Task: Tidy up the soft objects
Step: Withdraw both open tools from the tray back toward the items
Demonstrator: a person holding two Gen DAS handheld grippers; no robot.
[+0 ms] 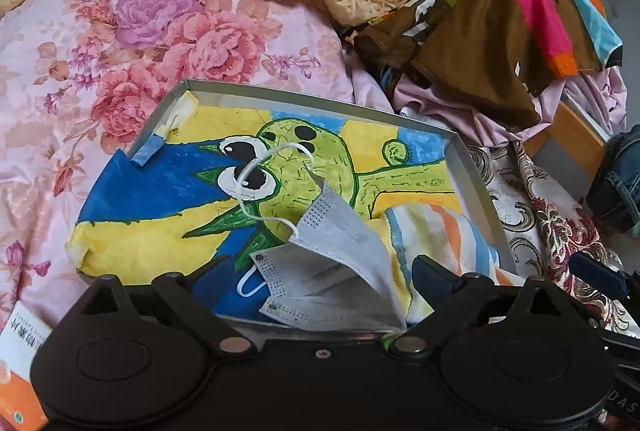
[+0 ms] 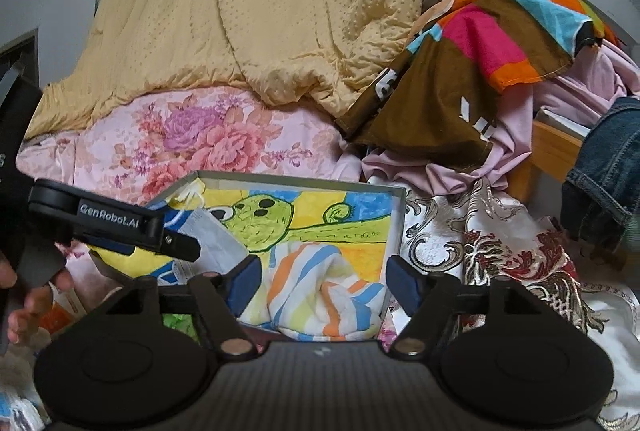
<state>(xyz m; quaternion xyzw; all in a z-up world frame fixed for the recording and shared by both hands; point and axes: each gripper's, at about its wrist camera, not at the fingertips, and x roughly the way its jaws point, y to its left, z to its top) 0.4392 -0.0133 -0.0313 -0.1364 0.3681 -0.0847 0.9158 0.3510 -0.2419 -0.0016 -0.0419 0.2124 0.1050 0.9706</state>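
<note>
Both grippers are wide apart: left gripper over the face mask, right gripper over the striped cloth at the box's five o'clock.

The left gripper holds its fingers spread wide apart. The right gripper is likewise spread wide. The left gripper's finger reaches in ahead of the right's view.

You can read "GenRobot.AI" in white on the black left hand-held gripper (its side plate); nothing else is legible.
</note>
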